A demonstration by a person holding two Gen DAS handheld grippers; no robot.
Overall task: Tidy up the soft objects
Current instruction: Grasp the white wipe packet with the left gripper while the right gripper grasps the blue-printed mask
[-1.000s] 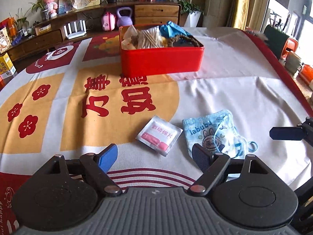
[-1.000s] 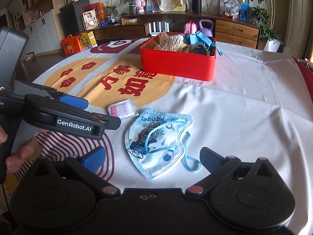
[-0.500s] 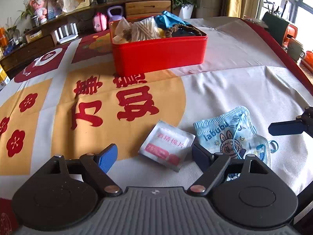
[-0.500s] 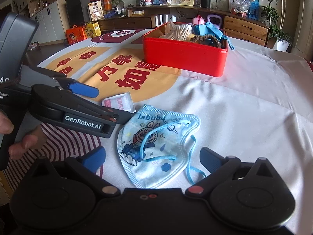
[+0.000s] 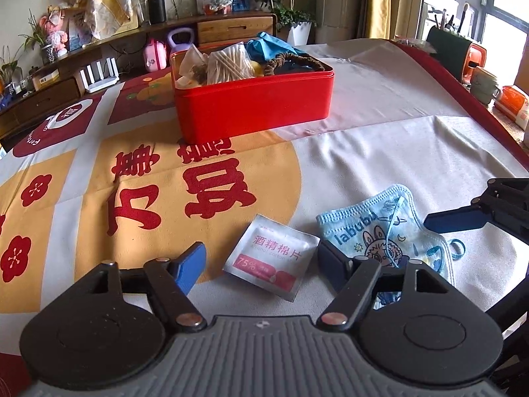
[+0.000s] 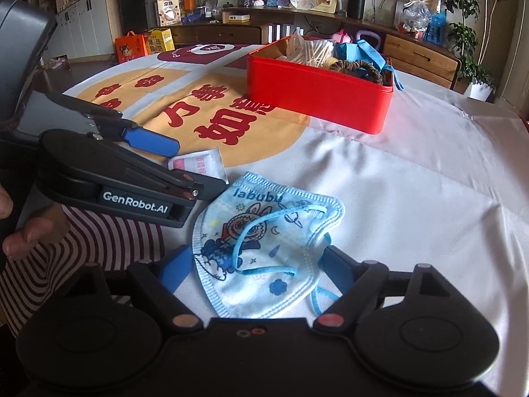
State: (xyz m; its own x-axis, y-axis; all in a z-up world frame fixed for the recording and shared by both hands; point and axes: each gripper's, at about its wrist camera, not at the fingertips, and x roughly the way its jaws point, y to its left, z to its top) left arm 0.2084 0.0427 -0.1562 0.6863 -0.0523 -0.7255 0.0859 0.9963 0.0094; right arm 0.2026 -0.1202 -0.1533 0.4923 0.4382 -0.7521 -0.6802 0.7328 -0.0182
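A white and pink alcohol-pad sachet lies flat on the tablecloth between the fingers of my left gripper, whose jaws are closing; the pads do not press on it. A blue printed child's face mask lies just right of the sachet, also seen as the mask in the left wrist view. My right gripper straddles the mask low over the cloth, jaws closing, fingertips at its edges. The red box stands further back, filled with soft items.
The left gripper crosses the right wrist view at left, held by a person's hand. One right finger reaches in beside the mask. A printed tablecloth covers the table; cabinets line the back wall.
Both grippers have sunk closer to the cloth and their jaws have narrowed. The sachet now sits between the left fingers and the mask between the right fingers.
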